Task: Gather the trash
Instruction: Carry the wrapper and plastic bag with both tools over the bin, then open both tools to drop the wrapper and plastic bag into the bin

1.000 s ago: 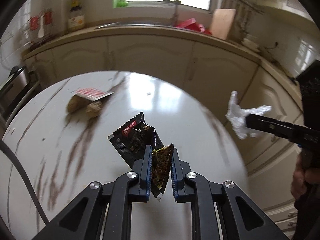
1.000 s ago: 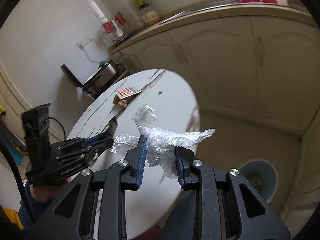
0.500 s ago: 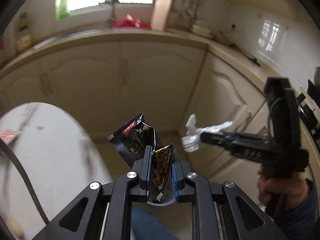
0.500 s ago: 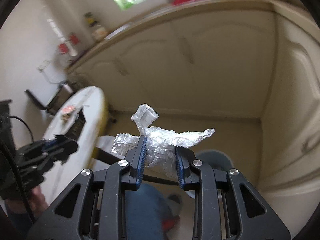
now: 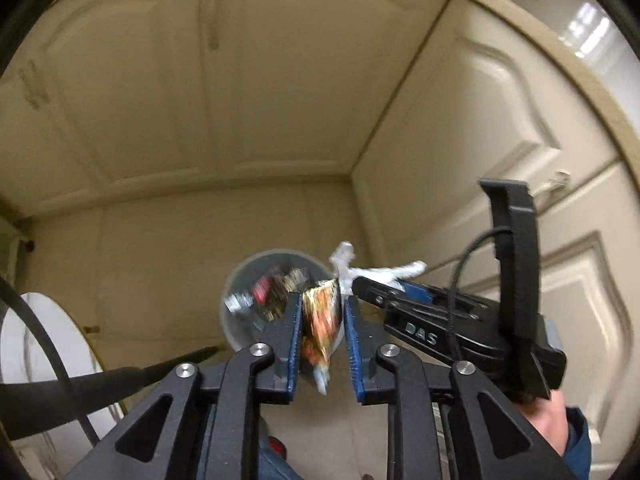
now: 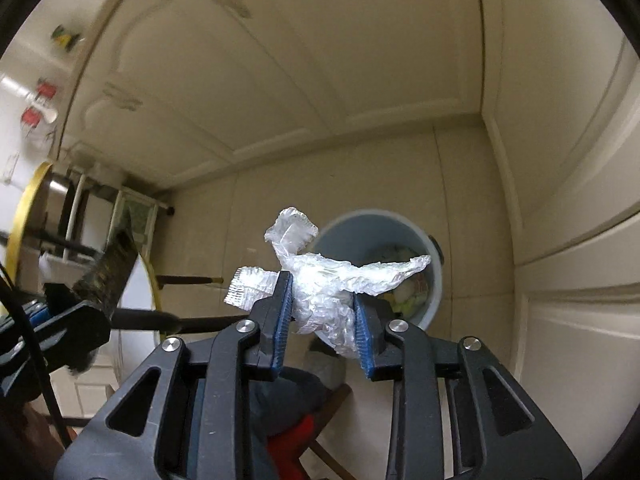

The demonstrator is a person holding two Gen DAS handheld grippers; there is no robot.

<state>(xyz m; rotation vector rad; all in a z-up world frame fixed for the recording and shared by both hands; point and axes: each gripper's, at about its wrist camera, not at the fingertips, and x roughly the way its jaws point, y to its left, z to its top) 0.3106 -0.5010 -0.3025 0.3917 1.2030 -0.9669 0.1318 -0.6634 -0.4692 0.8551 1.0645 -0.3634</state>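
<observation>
- Where the two cabinet runs [image 5: 280, 92] meet in a corner, a pale round bin [image 6: 434, 280] stands on the floor, already holding mixed scraps: a red piece, dark wrappers and pale bits.
- The left gripper [image 5: 322, 320] hangs above the bin; its jaws have just been opening, and the gold-and-dark snack wrapper [image 5: 320, 320] sits loosely between the blue pads, a gap showing on the right side.
- The right gripper [image 6: 322, 312], just beside it, has also been opening its jaws; the crumpled clear plastic [image 6: 332, 280] is between them, touching both pads.
- The round white table [image 5: 24, 340] edge lies at lower left.
</observation>
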